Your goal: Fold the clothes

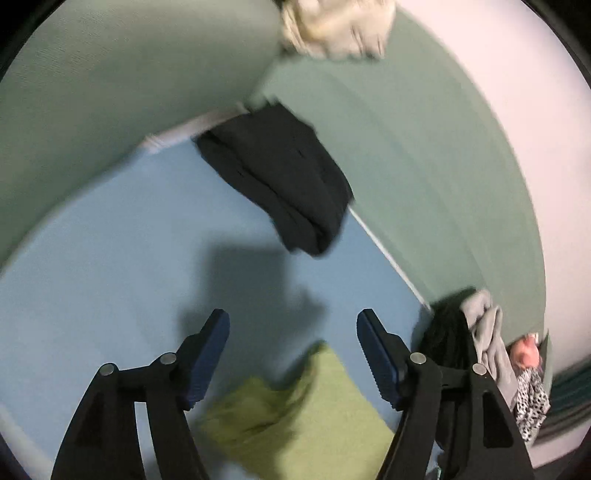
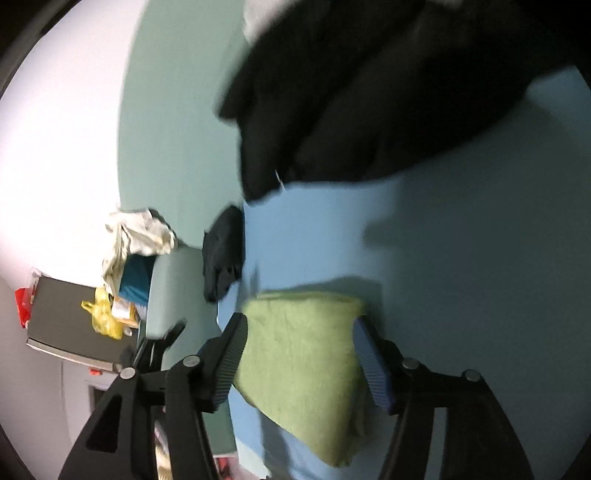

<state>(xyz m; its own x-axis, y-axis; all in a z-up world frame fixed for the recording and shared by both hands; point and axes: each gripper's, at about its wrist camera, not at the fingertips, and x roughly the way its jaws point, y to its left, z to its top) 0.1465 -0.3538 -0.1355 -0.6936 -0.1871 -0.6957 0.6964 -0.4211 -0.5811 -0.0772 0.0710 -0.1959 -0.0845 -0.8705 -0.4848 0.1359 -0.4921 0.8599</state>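
Observation:
A folded green cloth (image 1: 299, 417) lies on the light blue surface (image 1: 110, 258) below my left gripper (image 1: 293, 325), which is open and empty above it. A folded black garment (image 1: 280, 177) lies further on, against the green wall. In the right wrist view the green cloth (image 2: 303, 362) sits between the open fingers of my right gripper (image 2: 301, 325); the jaws stand wide apart beside its edges. A large black garment (image 2: 369, 92) fills the top of that view, and a small folded black one (image 2: 223, 251) lies at the surface's left edge.
A heap of grey, black and spotted clothes (image 1: 487, 354) lies at the right edge of the surface. A cream cloth (image 1: 332, 26) lies on top of the green partition. In the right wrist view there are a cluttered shelf with a yellow bag (image 2: 105, 314) and a dark board (image 2: 62, 325).

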